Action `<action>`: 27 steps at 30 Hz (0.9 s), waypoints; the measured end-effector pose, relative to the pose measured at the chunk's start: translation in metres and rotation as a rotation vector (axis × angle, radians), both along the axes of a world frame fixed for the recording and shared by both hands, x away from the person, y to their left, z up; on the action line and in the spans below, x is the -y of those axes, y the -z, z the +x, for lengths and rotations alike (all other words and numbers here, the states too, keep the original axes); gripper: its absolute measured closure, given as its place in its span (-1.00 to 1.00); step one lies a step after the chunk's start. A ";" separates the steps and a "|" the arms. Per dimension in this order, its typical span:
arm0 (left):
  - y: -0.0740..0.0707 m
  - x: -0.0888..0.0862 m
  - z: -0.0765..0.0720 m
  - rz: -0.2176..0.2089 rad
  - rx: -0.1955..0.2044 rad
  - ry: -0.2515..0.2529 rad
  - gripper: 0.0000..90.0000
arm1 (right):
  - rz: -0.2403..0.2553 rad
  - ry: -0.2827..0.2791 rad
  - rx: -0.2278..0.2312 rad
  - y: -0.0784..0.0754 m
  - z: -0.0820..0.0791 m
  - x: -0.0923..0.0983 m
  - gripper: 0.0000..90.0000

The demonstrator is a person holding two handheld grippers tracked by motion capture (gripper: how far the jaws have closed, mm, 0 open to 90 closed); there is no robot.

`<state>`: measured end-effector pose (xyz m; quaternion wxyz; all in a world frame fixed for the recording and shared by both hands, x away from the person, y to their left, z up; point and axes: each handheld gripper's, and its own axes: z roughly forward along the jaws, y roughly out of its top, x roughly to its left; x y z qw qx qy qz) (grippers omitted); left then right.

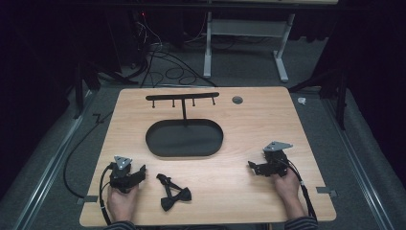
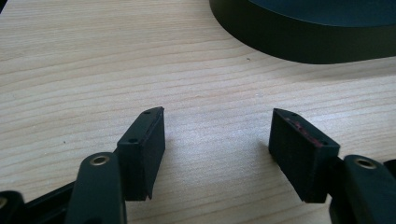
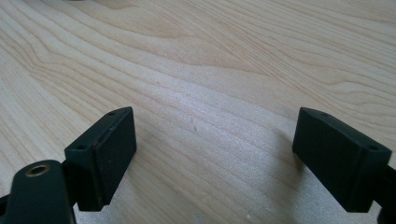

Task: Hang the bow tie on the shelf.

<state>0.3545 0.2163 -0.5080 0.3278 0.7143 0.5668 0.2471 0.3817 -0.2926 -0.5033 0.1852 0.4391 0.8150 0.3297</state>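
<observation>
Left gripper [image 1: 140,173]: jaws spread wide with bare wood between them, resting on the table [image 1: 249,201] at about 7 o'clock from the tray, held by the person's left hand [image 1: 121,200].
Right gripper [image 1: 253,167]: jaws wide apart over bare wood, nothing between them, at about 4 o'clock from the tray, held by the right hand [image 1: 287,186].
Bow tie [image 1: 173,192]: black, lying flat on the table just beside the left gripper at its 3 o'clock, apart from both grippers.
Tray [image 1: 184,138]: black oval, mid-table, at 12 o'clock from the bow tie.
Hook rack [image 1: 183,97]: black bar with pegs on a post rising from the tray's far edge.
</observation>
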 end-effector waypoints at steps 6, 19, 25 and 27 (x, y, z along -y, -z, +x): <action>0.000 0.000 0.000 -0.001 0.000 0.000 -0.19 | -0.001 -0.001 0.001 0.000 0.000 0.000 -0.68; 0.000 0.000 0.000 -0.001 0.000 0.001 -0.20 | -0.001 -0.001 0.000 0.000 0.000 0.000 -0.68; 0.000 0.000 -0.001 -0.006 0.001 -0.003 -0.15 | -0.001 -0.001 0.000 0.000 0.000 0.000 -0.68; 0.000 0.000 -0.001 -0.005 0.001 -0.005 -0.14 | -0.001 -0.001 0.000 0.000 0.000 0.000 -0.68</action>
